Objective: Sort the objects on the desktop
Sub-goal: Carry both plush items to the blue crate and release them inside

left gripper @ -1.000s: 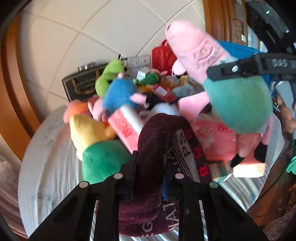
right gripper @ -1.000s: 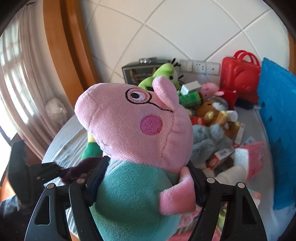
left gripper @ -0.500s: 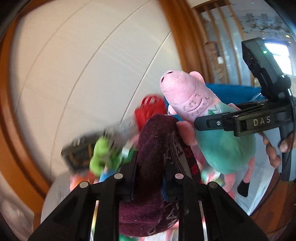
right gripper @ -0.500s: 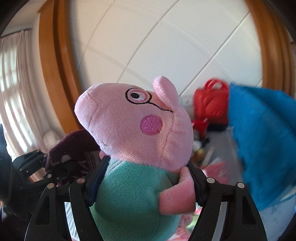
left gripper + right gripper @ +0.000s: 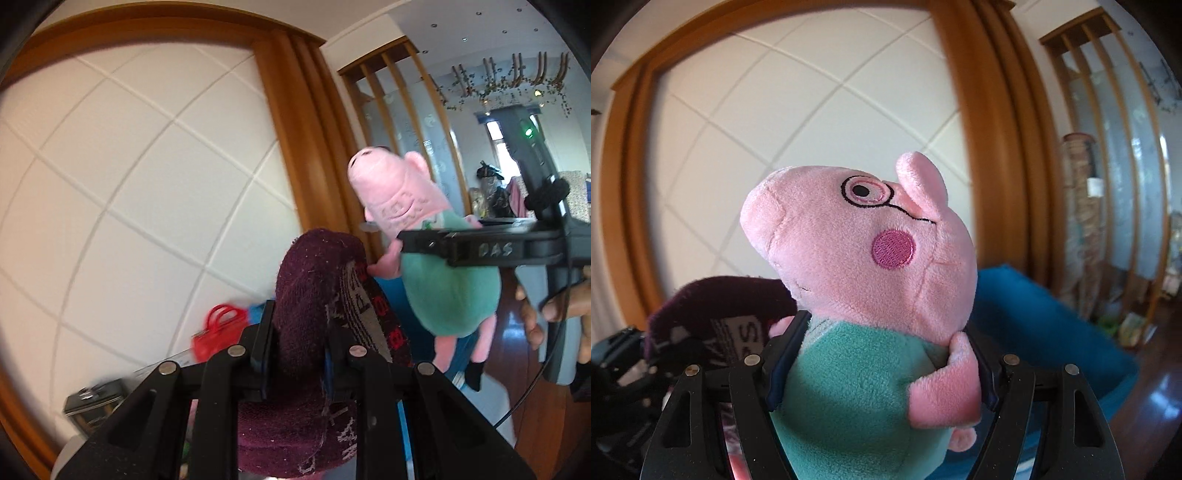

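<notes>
The left claw (image 5: 295, 350) is being kept clenched on a dark maroon knitted sock (image 5: 314, 295), which is being pinched between the two pads; the sock's rounded end is standing up above the claw and its lettered band is hanging down below the fingers. The right claw (image 5: 879, 362) is being held closed around a pink pig plush (image 5: 864, 258) at its green body, both pads being pressed into the sides, the pink head being carried above the claw and the legs dangling beneath it. In the left wrist view, the plush (image 5: 436, 266) is being seen just to the right of the sock, almost touching it, with the person's hand (image 5: 554, 314) being wrapped around the right claw's handle. Below and left of the left claw, a red toy bag (image 5: 219, 330) and a dark tin (image 5: 94, 406) are being shown blurred, against a white tiled wall (image 5: 129, 184) framed in wood.
</notes>
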